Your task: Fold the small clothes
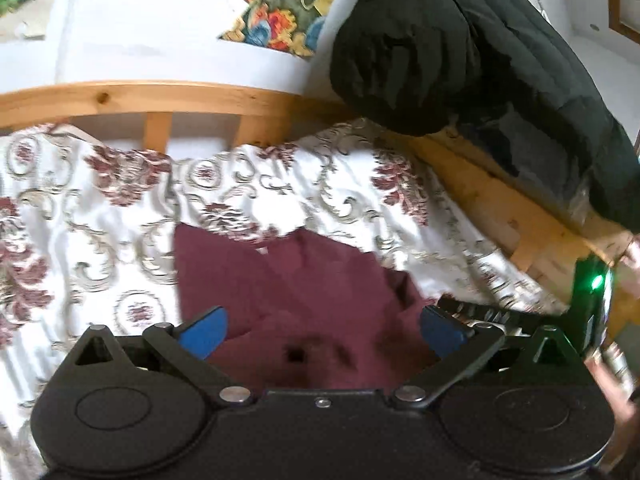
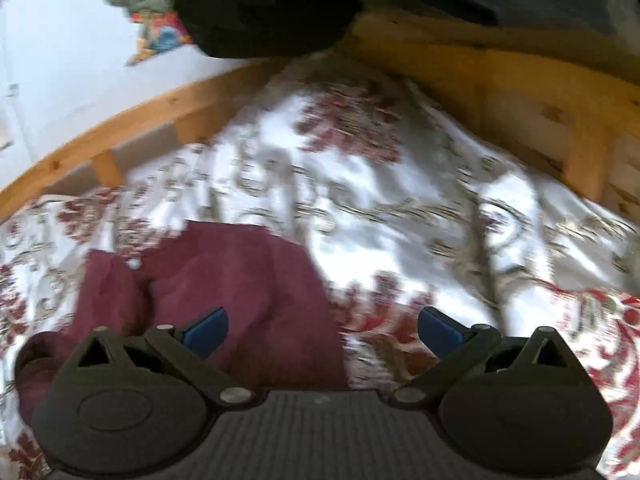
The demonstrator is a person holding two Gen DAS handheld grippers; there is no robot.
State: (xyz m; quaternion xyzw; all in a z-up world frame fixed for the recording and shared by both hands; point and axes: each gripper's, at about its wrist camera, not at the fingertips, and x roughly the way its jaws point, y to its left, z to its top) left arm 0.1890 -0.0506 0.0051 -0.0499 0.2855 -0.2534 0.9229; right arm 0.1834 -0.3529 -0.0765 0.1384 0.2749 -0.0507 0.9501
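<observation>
Maroon garment (image 1: 288,280) on floral bedspread (image 1: 100,208)

The near part of the garment (image 1: 288,280) is hidden beneath the left gripper (image 1: 322,332) body. In the right wrist view the bedspread (image 2: 400,208) ahead is motion-blurred; its pattern cannot be resolved. The jacket (image 1: 460,60) far ahead is cut off at the top edge. A hand (image 1: 616,392) is cropped at right.

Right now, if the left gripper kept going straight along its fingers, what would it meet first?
Most likely the maroon garment lying on the floral bedspread. The left gripper is open with nothing between its pads, angled down at the cloth; exact depth is unclear.
</observation>
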